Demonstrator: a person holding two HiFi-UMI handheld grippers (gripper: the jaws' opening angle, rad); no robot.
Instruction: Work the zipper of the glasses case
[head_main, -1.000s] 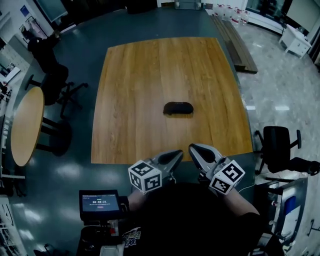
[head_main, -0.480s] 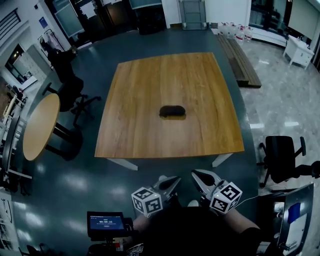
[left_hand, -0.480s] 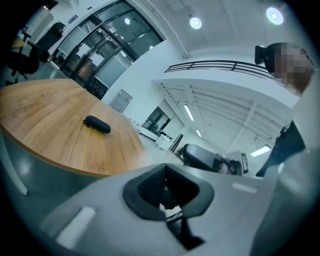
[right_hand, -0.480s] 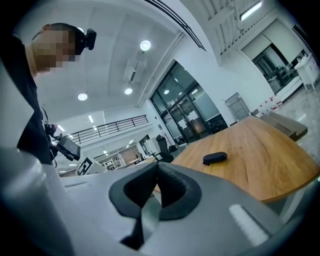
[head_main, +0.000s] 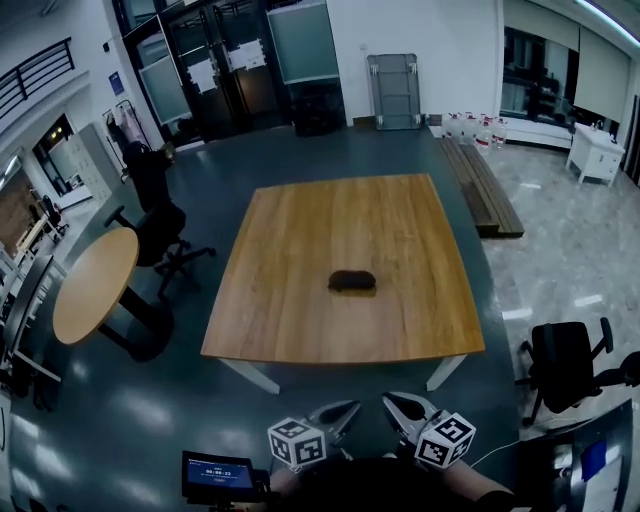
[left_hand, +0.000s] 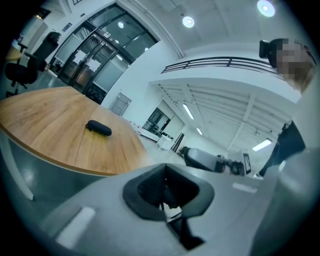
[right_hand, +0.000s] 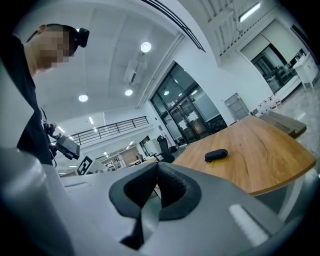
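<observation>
Backed off near edge of square wooden table (head_main: 290, 310): left gripper (head_main: 345, 410), right gripper (head_main: 396, 402) | jaws closed, empty | black oval glasses case (head_main: 352, 281) mid-table, zipper too small to read | zipping likely needs case pinned by one gripper
</observation>
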